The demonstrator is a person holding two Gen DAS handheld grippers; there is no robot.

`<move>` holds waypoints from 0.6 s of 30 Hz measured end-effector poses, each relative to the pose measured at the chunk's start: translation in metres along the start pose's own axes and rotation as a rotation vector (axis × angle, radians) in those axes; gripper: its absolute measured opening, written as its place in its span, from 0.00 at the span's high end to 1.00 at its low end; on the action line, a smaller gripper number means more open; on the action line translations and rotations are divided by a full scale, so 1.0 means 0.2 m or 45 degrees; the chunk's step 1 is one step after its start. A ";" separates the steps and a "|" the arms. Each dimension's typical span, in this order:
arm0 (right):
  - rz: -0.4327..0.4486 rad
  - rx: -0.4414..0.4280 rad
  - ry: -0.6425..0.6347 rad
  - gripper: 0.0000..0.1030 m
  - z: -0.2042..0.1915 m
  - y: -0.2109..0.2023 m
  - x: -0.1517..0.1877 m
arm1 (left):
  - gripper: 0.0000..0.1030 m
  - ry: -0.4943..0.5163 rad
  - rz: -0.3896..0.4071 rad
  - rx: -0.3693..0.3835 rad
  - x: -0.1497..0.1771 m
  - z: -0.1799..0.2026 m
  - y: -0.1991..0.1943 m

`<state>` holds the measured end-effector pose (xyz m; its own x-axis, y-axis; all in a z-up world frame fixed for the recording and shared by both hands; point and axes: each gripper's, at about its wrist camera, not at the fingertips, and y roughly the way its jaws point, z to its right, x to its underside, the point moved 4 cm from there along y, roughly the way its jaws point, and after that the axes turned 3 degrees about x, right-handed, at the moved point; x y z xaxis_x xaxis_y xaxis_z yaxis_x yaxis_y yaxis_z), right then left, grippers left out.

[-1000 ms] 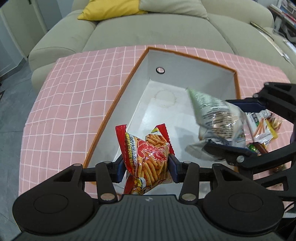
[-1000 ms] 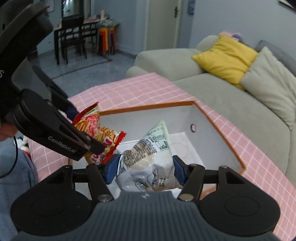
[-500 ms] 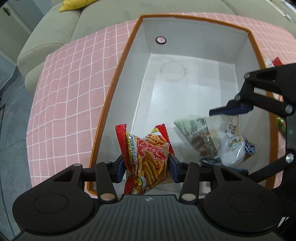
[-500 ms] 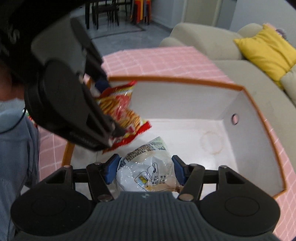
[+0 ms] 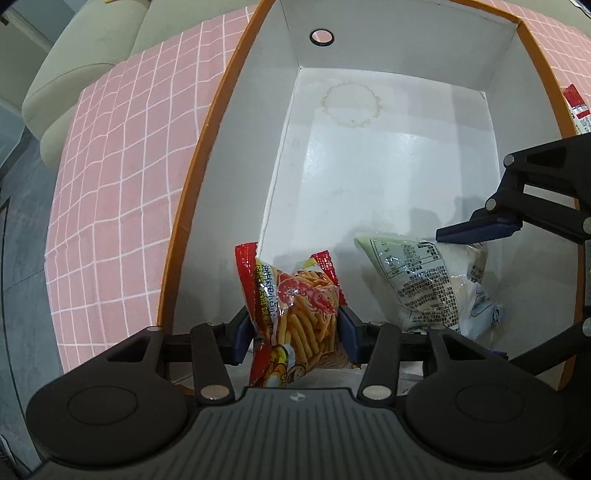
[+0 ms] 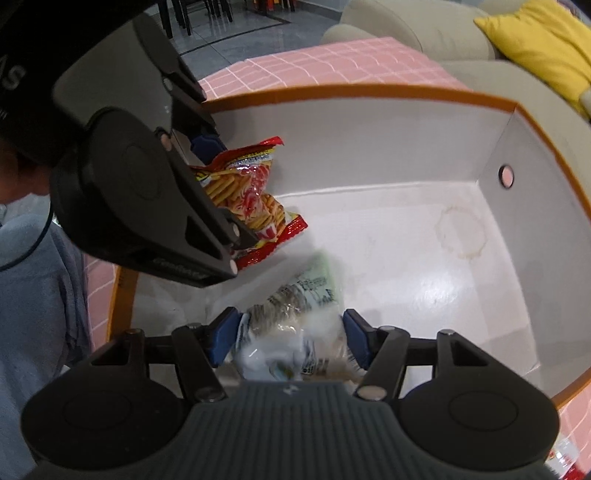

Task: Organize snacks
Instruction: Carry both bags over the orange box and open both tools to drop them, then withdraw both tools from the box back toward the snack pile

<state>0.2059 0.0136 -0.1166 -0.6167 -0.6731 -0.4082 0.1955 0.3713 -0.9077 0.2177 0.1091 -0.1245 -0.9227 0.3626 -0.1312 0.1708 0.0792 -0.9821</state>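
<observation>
Left wrist view: left gripper (image 5: pixel 295 332) clamped on a red snack bag (image 5: pixel 295 314), blue pads pressing both its sides. Bag stands roughly upright between the jaws, top corners sticking up past the fingertips, bottom hanging below them toward the camera. It hangs inside the white box (image 5: pixel 388 155) with the orange rim, near the box's left wall, at the near end. Cannot tell if the bag touches the floor. To its right, a pale green-white snack bag (image 5: pixel 432 288) lies on the box floor at the near right. The right gripper (image 5: pixel 476 266) reaches in from the right; one blue pad sits at the top edge of that bag, the other finger is hidden behind the left gripper's body. Pink checked tablecloth (image 5: pixel 118 177) around the box, sofa (image 5: pixel 74 62) beyond it. Another red packet (image 5: pixel 576 107) just outside the right rim.

Right wrist view: right gripper (image 6: pixel 290 341) jaws spread wider than the pale bag (image 6: pixel 295 325); bag sits between the pads, blurred, small gaps at both sides, so it looks let go. Bag is low in the box (image 6: pixel 406 147), near corner. The left gripper (image 6: pixel 218 184) comes in from upper left, gripping the red bag (image 6: pixel 247 195) above the box floor beside the near-left wall. Yellow cushion (image 6: pixel 546 40) on the sofa (image 6: pixel 424 26).
</observation>
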 end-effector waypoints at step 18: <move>0.108 0.139 0.042 0.15 -0.02 -0.27 -0.05 | 0.27 -0.039 0.151 -0.025 0.07 0.03 -0.29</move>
<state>0.1982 0.0019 -0.0631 -0.6187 -0.6205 -0.4820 0.3285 0.3530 -0.8761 0.1920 0.1036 -0.0704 -0.9055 0.3420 -0.2510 0.2862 0.0557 -0.9565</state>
